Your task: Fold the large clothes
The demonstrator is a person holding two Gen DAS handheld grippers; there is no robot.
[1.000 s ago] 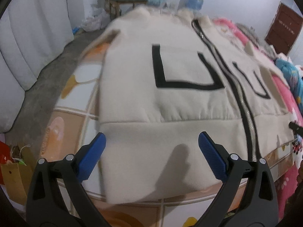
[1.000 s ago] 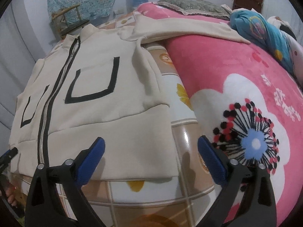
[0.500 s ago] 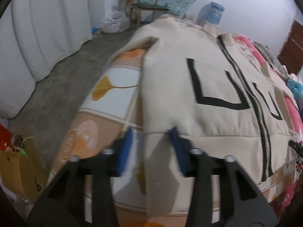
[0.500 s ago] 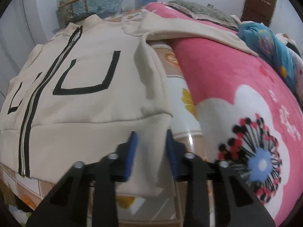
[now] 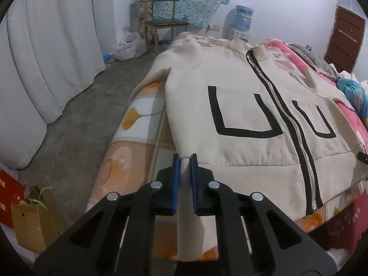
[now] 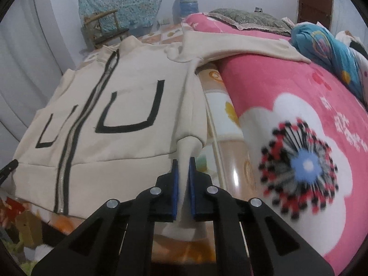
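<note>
grip: left hand-held gripper point(image 5: 184, 161) and right hand-held gripper point(image 6: 183, 164) both pinching jacket point(image 5: 241, 105) hem corners | risk: thin bite at 6 o'clock could slip | sleeve point(image 6: 241, 46) at 1 o'clock might drag on the bed point(image 6: 287, 105)

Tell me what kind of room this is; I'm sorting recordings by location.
Most likely a bedroom in a home. A cream jacket is spread on a bed with a pink flowered blanket and a pillow at the far end. White curtains and a wooden chair line the walls.
</note>
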